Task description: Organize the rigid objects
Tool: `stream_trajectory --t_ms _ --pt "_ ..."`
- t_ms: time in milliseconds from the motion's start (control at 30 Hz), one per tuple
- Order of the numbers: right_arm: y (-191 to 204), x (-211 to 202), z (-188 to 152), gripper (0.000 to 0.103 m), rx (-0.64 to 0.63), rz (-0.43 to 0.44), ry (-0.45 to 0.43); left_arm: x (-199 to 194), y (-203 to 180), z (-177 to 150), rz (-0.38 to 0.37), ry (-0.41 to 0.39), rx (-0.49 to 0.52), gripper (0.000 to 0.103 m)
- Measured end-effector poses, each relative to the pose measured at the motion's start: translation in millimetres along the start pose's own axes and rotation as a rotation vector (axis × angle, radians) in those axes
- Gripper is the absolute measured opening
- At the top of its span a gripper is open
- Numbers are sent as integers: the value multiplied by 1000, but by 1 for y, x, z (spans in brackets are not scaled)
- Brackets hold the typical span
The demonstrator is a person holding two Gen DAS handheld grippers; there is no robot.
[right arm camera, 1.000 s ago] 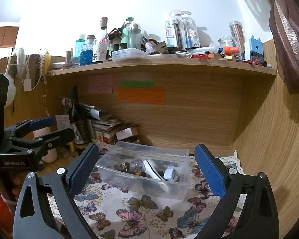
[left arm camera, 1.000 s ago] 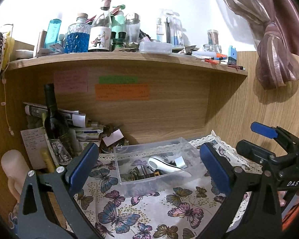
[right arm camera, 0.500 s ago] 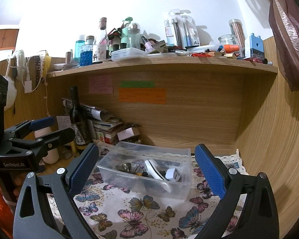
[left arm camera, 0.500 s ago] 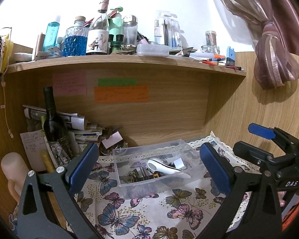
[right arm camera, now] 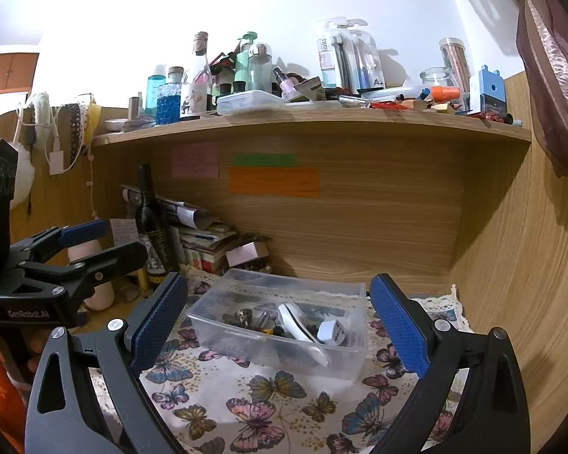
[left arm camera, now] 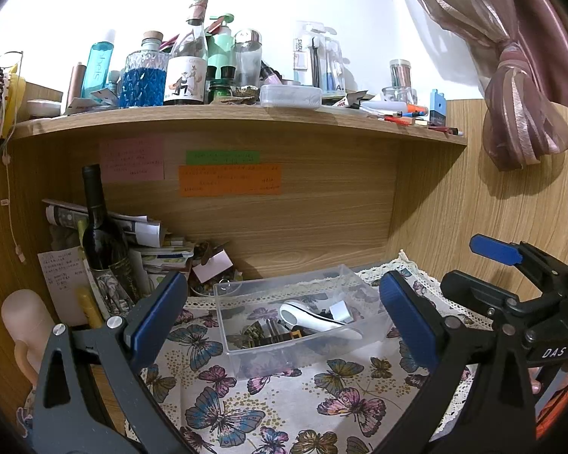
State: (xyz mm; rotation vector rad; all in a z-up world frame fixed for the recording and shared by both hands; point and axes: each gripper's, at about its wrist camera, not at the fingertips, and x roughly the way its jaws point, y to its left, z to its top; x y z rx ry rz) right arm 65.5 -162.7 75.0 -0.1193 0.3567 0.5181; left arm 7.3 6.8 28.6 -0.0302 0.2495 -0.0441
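Note:
A clear plastic bin [left arm camera: 363, 325] [right arm camera: 340, 355] stands on the butterfly cloth [left arm camera: 269, 405] [right arm camera: 269, 408]. It holds a white curved tool [left arm camera: 314, 319] [right arm camera: 299, 325], a small white cube [right arm camera: 331, 332] and dark binder clips [left arm camera: 257, 331]. My left gripper [left arm camera: 282, 314] is open and empty, held back from the bin. My right gripper [right arm camera: 278, 316] is open and empty, also short of the bin. Each gripper shows at the edge of the other's view.
A dark wine bottle [left arm camera: 100, 227] and stacked papers [left arm camera: 147, 249] stand at the back left. The upper shelf [left arm camera: 246, 113] carries bottles, a clear lidded case [left arm camera: 289, 95] and pens. A wooden wall [right arm camera: 530, 265] closes the right side.
Both views have shifted slightly; the bin sits a little lower and nearer in them. Both grippers stay open and empty.

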Motion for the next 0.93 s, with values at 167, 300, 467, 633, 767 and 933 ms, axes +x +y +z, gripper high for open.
stream_trajectory --t_ms 167,300,467,633,767,933 --pt "1 0 0 97 -1 0 1 0 0 0 0 -4 0 103" --pt "2 1 1 97 -5 5 1 0 0 0 -2 -4 0 103" --pt "2 1 0 97 -3 5 2 0 0 1 -8 -11 -5 103" --pt "3 3 0 97 -3 7 6 1 -2 1 -25 -3 3 103" --pt "3 5 -1 97 2 7 10 2 -2 1 -29 -2 -4 103" --pt "2 6 -2 97 5 5 11 4 2 1 -30 0 -19 103"
